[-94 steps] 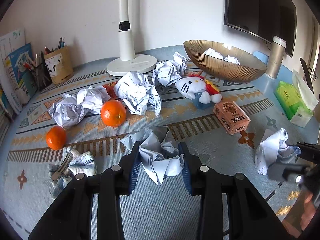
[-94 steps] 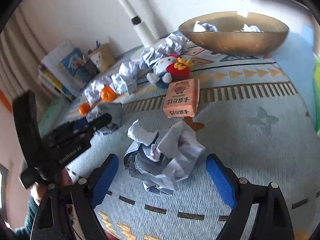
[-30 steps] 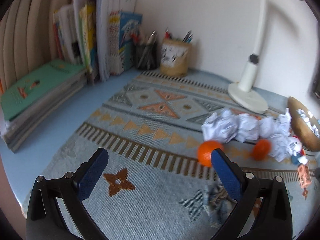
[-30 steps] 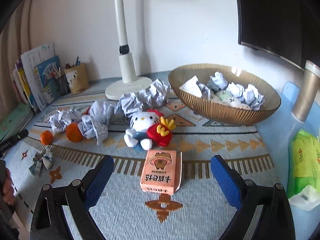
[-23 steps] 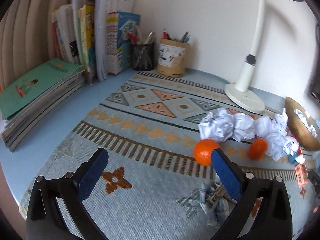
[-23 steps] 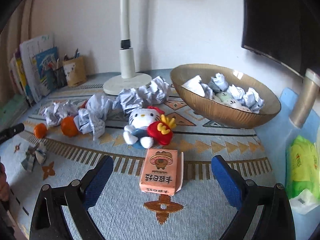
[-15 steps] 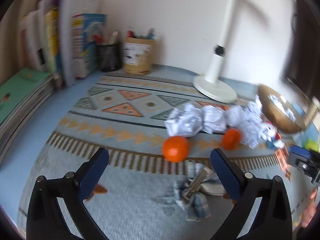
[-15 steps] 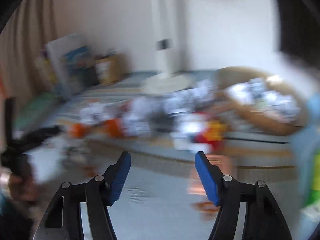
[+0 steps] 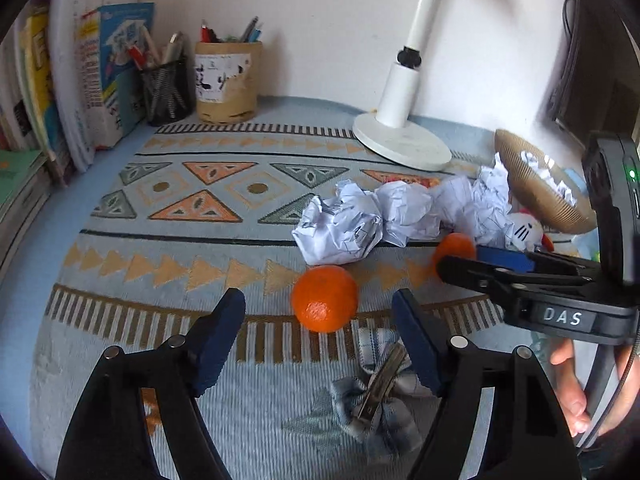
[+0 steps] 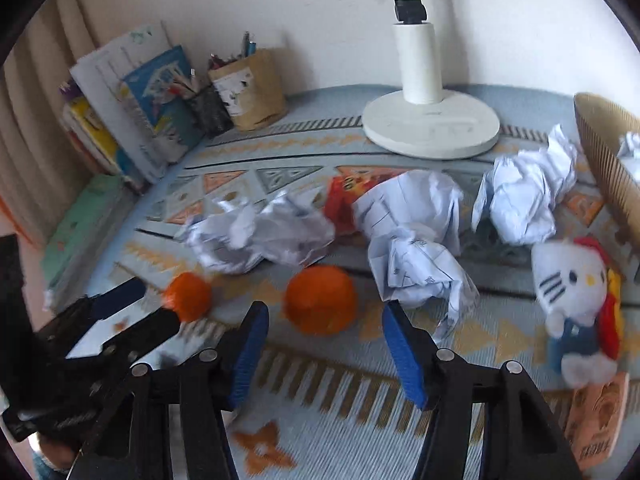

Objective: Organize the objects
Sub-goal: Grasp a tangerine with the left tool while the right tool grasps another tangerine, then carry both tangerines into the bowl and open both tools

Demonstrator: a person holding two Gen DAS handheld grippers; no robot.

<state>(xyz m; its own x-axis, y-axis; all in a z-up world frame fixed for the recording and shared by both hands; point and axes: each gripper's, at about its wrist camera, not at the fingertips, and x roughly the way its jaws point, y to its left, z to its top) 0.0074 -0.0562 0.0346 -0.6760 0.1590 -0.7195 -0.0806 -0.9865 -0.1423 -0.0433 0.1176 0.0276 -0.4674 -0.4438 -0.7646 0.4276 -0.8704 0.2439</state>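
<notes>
Patterned rug (image 9: 168, 208), left wrist view: pen cup (image 9: 226, 80) holds pens, bowl (image 9: 532, 196) holds crumpled paper; left gripper (image 9: 318, 332) closing, orange (image 9: 324, 298) just ahead. Right wrist view: right gripper (image 10: 320, 344) narrowing, empty, behind second orange (image 10: 320, 300)

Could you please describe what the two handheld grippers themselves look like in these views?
Both the left gripper and the right gripper have black angular frames with silver rivets and two fingers faced with ribbed blue pads. In the left wrist view, the right one carries a white "DAS" label, a black unit with a green light and a thin cable.
</notes>
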